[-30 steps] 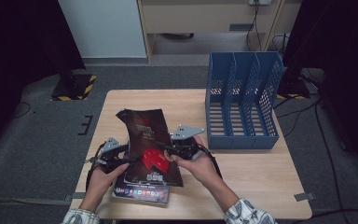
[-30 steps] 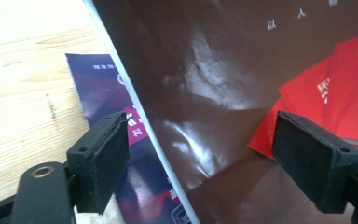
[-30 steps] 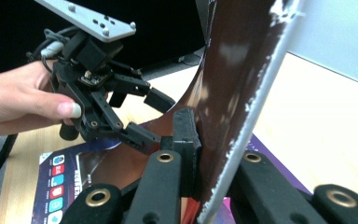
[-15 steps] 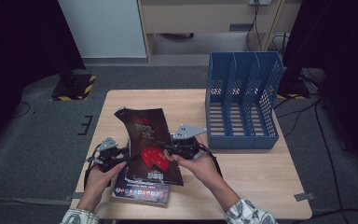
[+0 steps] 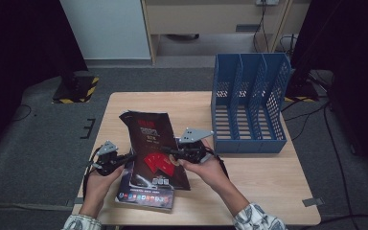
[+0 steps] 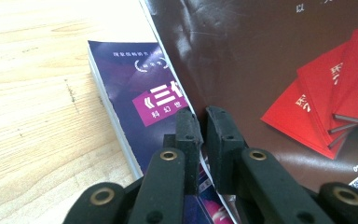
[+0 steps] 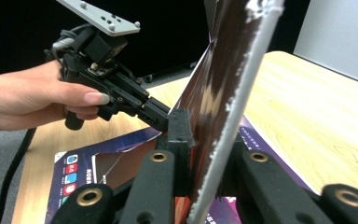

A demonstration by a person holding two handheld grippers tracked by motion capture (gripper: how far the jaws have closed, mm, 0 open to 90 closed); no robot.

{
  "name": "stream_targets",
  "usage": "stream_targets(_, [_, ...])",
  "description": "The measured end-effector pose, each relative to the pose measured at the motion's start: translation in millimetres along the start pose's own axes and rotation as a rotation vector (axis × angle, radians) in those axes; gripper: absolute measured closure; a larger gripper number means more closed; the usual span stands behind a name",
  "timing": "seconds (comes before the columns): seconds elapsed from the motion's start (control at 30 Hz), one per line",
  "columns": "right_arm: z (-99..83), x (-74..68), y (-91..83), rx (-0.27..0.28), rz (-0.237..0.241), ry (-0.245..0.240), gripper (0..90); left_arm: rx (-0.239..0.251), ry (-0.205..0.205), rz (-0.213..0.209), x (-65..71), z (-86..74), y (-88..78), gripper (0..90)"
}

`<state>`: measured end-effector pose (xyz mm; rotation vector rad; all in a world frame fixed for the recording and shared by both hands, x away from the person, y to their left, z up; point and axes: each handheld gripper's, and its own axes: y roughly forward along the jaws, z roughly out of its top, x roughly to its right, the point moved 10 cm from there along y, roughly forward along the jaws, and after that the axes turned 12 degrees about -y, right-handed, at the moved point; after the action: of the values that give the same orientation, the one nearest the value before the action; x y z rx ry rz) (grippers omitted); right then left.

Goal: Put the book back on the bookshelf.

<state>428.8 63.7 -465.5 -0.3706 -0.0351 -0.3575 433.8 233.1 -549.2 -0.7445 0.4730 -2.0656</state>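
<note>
A dark magazine with red books on its cover is held tilted above a purple book that lies flat on the table. My left gripper has just been closing and is now shut on the magazine's left edge; in the left gripper view the pads pinch the cover over the purple book. My right gripper holds the opposite edge. Its jaws have just been opening a little, with the magazine still pinched between them at the gripper.
A blue file holder with three slots stands at the table's back right. Bare wood lies in front of it and to the right of my hands. A white panel and dark floor lie beyond the table.
My left gripper's jaws, open a second ago beside the magazine, have closed onto its left edge. The right hand and the magazine have stayed where they were.
</note>
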Motion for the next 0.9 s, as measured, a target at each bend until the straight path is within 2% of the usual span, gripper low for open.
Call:
stream_targets(0.27, [-1.3,-2.1,1.4,-0.005,0.024,0.024,70.8,0.007,0.004,0.007,1.1,0.7,-1.4,83.7])
stream_targets(0.33, [-2.6,-1.6,1.9,-0.009,0.036,0.048,63.5,0.012,0.012,0.007,2.1,1.8,-2.3,84.2])
stream_targets(0.37, [-2.6,-1.6,1.9,-0.009,0.036,0.048,63.5,0.012,0.012,0.007,2.1,1.8,-2.3,84.3])
stream_targets(0.43, [-3.6,0.5,2.0,-0.013,0.024,0.057,56.9,0.015,0.018,0.014,3.1,2.3,-1.8,84.5])
stream_targets(0.47, [-7.1,3.3,2.7,-0.037,-0.001,0.049,57.9,0.012,0.03,0.015,3.5,2.2,-1.6,84.8])
stream_targets(0.7, [-12.8,2.5,6.3,-0.05,0.009,0.059,58.7,0.027,0.041,-0.004,8.9,4.8,-2.1,85.3])
stream_targets(0.83, [-15.9,-1.1,11.2,-0.065,0.0,0.049,65.8,0.023,0.054,-0.001,11.0,4.0,-1.9,85.4])
stream_targets(0.87, [-18.5,0.5,11.1,-0.072,-0.018,0.042,74.8,0.027,0.048,-0.005,11.5,4.4,-2.2,85.4])
stream_targets(0.9, [-18.5,0.5,11.1,-0.072,-0.018,0.042,74.8,0.027,0.048,-0.005,11.5,4.4,-2.2,85.4])
